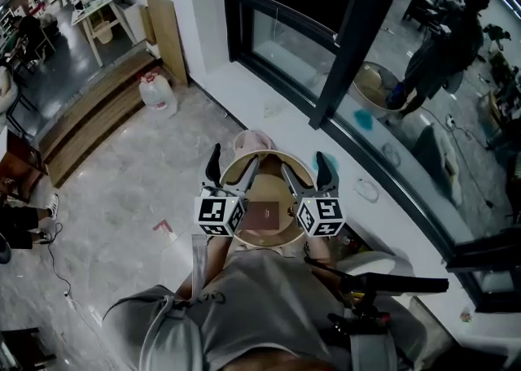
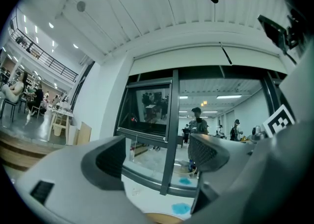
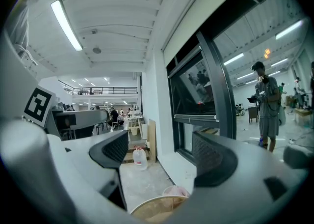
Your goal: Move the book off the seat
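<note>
Approach | left claw (image 1: 232,168), right claw (image 1: 308,172): spread, empty | dark brown book (image 1: 262,215) lies on round wooden seat (image 1: 269,154) | next: lower, pinch its edge

A dark maroon book (image 1: 262,215) lies flat on the round seat (image 1: 269,181).

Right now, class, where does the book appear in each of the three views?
Head view: the book lies at centre, on the round seat.
Left gripper view: not in it.
Right gripper view: not in it.
Shared landmark: the seat's tan rim, at both gripper views' bottom edge.
</note>
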Demonstrator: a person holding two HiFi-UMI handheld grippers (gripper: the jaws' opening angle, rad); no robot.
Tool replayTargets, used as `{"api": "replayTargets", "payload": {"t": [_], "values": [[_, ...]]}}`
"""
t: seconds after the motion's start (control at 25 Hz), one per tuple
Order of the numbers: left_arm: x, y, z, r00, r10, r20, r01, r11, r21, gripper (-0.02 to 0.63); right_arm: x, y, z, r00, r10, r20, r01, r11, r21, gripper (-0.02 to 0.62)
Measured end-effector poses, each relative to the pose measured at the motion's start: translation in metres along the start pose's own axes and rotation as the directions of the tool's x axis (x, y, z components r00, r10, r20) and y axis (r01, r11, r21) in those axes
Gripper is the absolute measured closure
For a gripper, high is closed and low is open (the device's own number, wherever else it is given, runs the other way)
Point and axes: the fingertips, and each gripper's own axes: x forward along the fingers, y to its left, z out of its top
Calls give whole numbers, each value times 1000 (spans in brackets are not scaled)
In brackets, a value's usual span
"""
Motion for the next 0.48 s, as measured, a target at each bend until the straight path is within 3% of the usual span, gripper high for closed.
{"api": "replayTargets", "payload": {"t": [0.48], "values": [[5,-3,-3,999,-33,-3,33,999,4,212,-3,1,2,1000,6,12,-5,1000,-17,189]]}}
